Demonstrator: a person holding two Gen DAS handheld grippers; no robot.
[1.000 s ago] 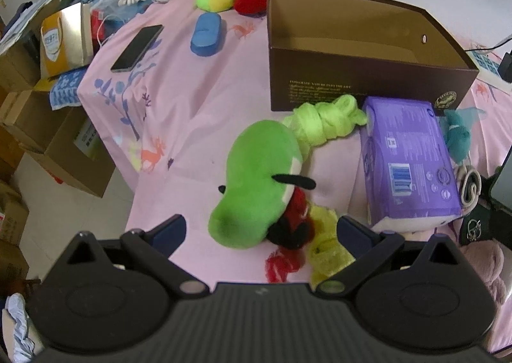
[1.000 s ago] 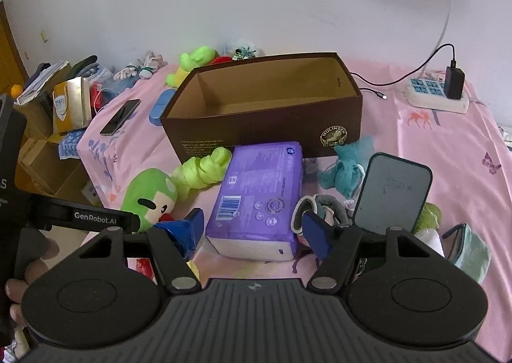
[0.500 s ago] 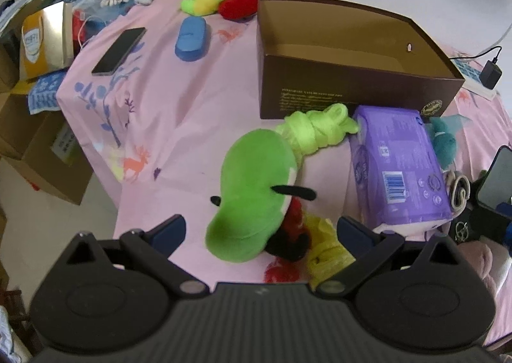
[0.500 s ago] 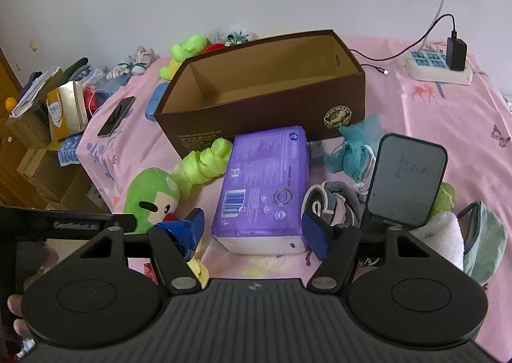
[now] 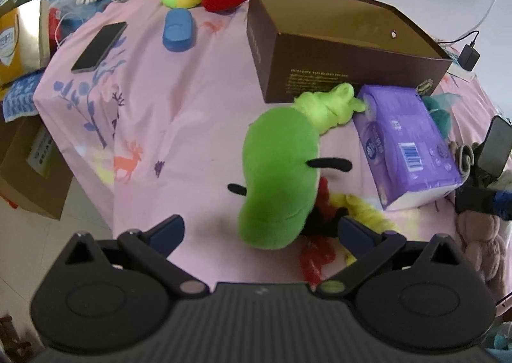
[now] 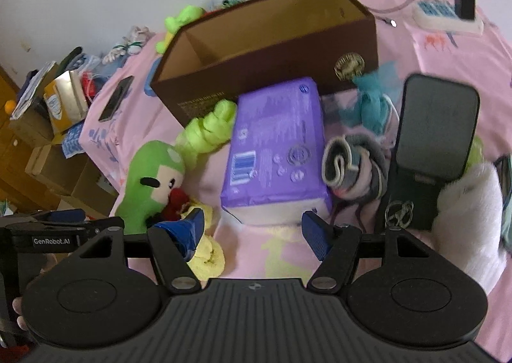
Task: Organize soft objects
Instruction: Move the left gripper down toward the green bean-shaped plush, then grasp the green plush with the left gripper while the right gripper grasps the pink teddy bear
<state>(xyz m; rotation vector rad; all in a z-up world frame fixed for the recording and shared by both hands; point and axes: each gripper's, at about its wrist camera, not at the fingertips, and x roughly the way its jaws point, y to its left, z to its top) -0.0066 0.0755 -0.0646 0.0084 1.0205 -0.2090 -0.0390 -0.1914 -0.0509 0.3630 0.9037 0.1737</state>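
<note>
A pink printed cloth covers the desk (image 5: 179, 100) against a pale wall, with cardboard cartons on the floor off its left edge. An open brown cardboard box (image 5: 345, 52) stands at the back — empty as far as its inside shows.

The left tongs (image 5: 260, 231) are spread wide and hold nothing. The green plush toy (image 5: 280, 180) lies straight ahead of them, its rounded head end between the blue fingertips and its long axis running away toward the box, where a lime-green twisted tail (image 5: 329, 105) nearly meets the box wall. So the left side is the nearer one for it; a closing pinch would land across the plump head.

The right tongs (image 6: 252, 230) are also wide open and empty, aimed at the purple tissue pack (image 6: 275, 145), which lies lengthwise toward the box — glossy film, squarish, yielding. The plush is fuzzy and squashy, with black felt strips and red and yellow fabric beneath. Rolled grey socks (image 6: 348, 167) and a teal plush (image 6: 371, 107) sit right of the pack.
</note>
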